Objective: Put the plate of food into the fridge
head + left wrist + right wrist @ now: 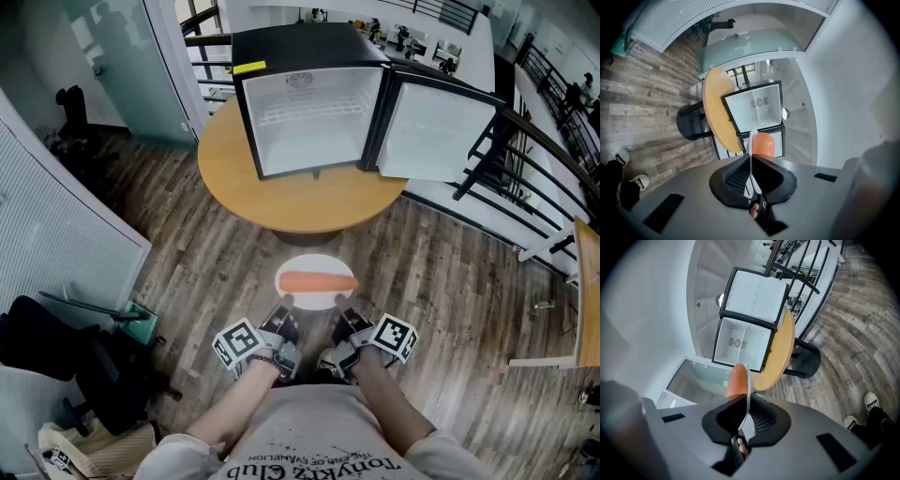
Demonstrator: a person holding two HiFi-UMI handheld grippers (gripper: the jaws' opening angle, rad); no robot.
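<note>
A white plate with an orange carrot-like food on it hangs in the air above the wooden floor, short of the round table. My left gripper is shut on the plate's near-left rim, and my right gripper is shut on its near-right rim. In the left gripper view the plate shows edge-on between the jaws with the food beyond. The right gripper view shows the same plate edge and food. The small black fridge stands on the table with its door swung open to the right.
The round wooden table holds the fridge, whose white inside has one wire shelf. A black railing runs at the right. A bag and black things lie at the left. A wooden piece stands at the far right.
</note>
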